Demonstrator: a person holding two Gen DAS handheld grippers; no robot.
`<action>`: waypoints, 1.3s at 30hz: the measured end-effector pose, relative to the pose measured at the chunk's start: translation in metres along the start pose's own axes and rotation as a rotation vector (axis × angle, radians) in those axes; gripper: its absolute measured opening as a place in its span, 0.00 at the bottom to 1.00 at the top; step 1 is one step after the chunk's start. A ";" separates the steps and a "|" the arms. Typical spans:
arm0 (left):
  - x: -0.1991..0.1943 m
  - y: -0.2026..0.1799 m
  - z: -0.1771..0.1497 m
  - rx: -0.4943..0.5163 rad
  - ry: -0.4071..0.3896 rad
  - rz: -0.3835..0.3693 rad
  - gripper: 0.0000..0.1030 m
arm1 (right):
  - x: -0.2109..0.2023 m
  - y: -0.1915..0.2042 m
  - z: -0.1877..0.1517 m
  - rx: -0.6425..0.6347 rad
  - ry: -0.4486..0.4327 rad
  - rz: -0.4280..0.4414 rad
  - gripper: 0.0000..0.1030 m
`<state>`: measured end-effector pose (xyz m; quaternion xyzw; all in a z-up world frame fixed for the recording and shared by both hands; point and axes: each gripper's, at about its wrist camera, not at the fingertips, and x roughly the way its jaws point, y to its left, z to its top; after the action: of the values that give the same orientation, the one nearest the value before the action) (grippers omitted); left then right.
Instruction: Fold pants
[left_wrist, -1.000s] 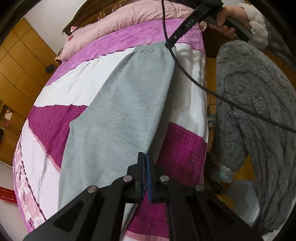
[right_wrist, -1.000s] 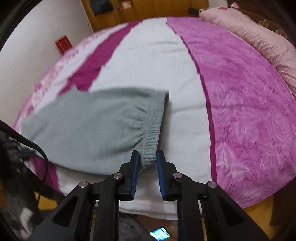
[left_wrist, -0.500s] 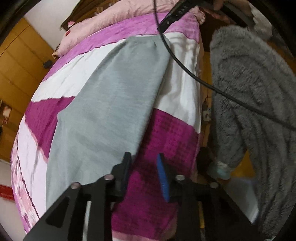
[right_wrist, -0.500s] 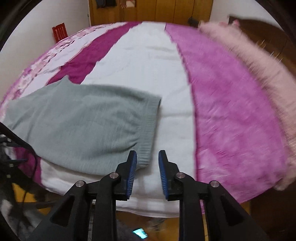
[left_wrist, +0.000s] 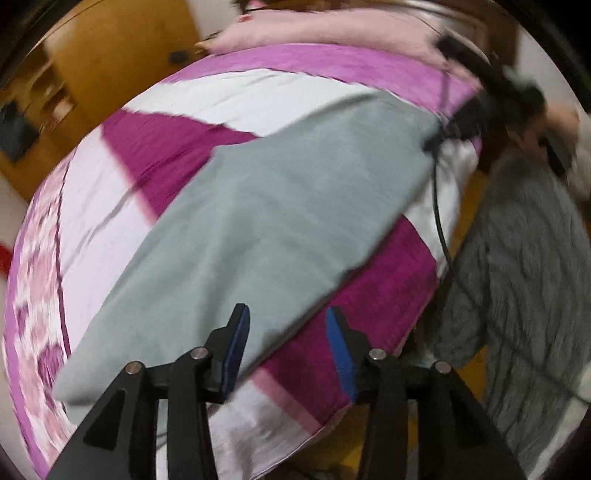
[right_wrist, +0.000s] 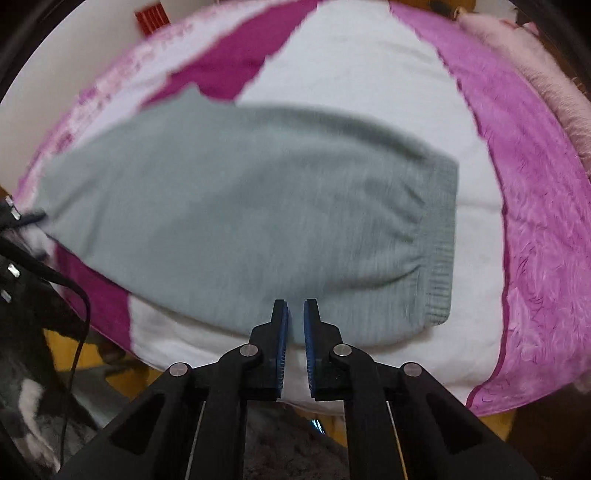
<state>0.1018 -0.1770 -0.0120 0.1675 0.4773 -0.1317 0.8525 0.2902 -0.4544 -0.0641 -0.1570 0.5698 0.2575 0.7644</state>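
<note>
Grey pants (left_wrist: 277, 206) lie flat and lengthwise folded across the bed, the ribbed waistband (right_wrist: 441, 236) toward the pillow end. My left gripper (left_wrist: 287, 310) hovers over the near edge of the leg end; its jaws are opening, wide apart, with cloth below them but nothing pinched. My right gripper (right_wrist: 295, 304) hangs over the near long edge of the pants (right_wrist: 240, 206), left of the waistband corner. Its jaws are closing to a thin gap, and the cloth under them stays flat and untouched. In the left wrist view the right gripper (left_wrist: 469, 118) is a dark blur by the waistband.
The bedspread (left_wrist: 192, 92) has white, magenta and pink bands. A pink blanket (left_wrist: 314, 33) lies at the head end. A person's grey fleece sleeve (left_wrist: 517, 277) and a black cable (left_wrist: 439, 214) are beside the bed's near edge. A wooden wardrobe (left_wrist: 110, 55) stands behind.
The left gripper went from shut to open and swung round over the leg end. The right gripper let go of the waistband, slid left along the near edge, and its jaws narrowed.
</note>
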 end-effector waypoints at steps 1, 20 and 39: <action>-0.003 0.008 0.000 -0.030 0.000 0.011 0.47 | -0.001 -0.001 0.001 0.004 -0.001 -0.018 0.07; -0.056 0.177 -0.085 -0.457 0.016 0.161 0.58 | -0.088 0.240 0.031 -0.388 -0.566 -0.100 0.08; -0.069 0.244 -0.215 -0.822 0.049 0.165 0.58 | 0.038 0.497 0.053 -0.930 -0.574 -0.017 0.08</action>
<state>-0.0054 0.1375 -0.0193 -0.1457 0.4951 0.1423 0.8446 0.0553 -0.0111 -0.0577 -0.4066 0.1629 0.5087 0.7412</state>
